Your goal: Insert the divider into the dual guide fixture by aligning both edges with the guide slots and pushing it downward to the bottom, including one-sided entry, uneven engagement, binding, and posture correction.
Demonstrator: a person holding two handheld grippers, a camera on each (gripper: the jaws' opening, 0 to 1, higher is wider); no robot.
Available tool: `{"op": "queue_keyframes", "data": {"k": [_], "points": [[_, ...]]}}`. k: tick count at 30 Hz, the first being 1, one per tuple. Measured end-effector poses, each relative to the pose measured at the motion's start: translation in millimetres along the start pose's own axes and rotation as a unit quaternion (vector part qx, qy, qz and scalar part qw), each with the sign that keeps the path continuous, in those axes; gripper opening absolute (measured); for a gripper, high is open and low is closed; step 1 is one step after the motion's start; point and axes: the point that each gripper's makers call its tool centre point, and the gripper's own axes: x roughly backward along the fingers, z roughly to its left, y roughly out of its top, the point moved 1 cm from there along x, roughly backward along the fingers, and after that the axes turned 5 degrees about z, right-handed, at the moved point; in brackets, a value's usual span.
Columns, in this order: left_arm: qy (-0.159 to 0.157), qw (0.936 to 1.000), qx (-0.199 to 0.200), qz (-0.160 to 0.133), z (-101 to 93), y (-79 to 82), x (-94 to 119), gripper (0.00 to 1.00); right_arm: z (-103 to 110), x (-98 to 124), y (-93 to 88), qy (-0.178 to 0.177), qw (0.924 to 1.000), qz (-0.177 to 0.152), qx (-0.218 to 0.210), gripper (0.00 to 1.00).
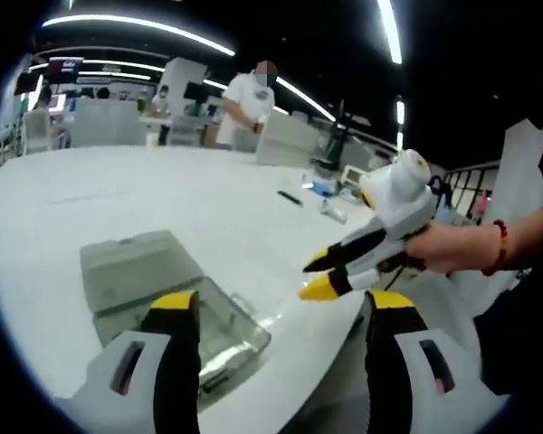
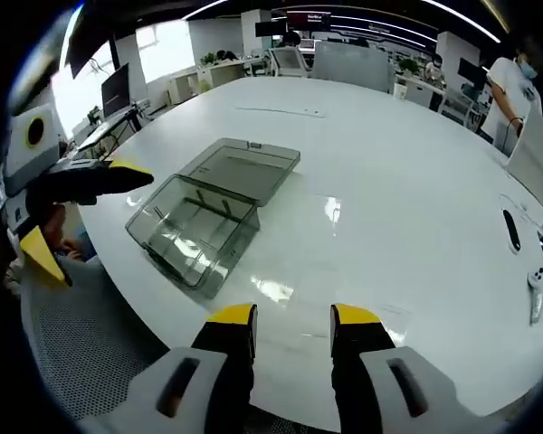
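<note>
One large white round table [image 2: 389, 163] spans both views. On it, left of centre in the right gripper view, sits one clear plastic box [image 2: 195, 231], its hinged lid [image 2: 240, 167] lying open and flat behind it; thin upright partitions show inside, but the divider itself cannot be picked out. Two grippers: the left gripper [image 1: 276, 312], jaws parted and empty, at the lower edge above the box; the right gripper [image 2: 292, 316], jaws narrowly apart, holding nothing. No legible writing.
</note>
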Motion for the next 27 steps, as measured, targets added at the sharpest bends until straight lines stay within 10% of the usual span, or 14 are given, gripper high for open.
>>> {"op": "queue_keyframes", "data": {"k": [27], "points": [[0.026, 0.9855, 0.159, -0.055, 23.1, 16.7, 2.8, 0.49, 44.6, 24.3, 35.7, 0.052, 0.9948, -0.049, 0.073, 0.28]]}}
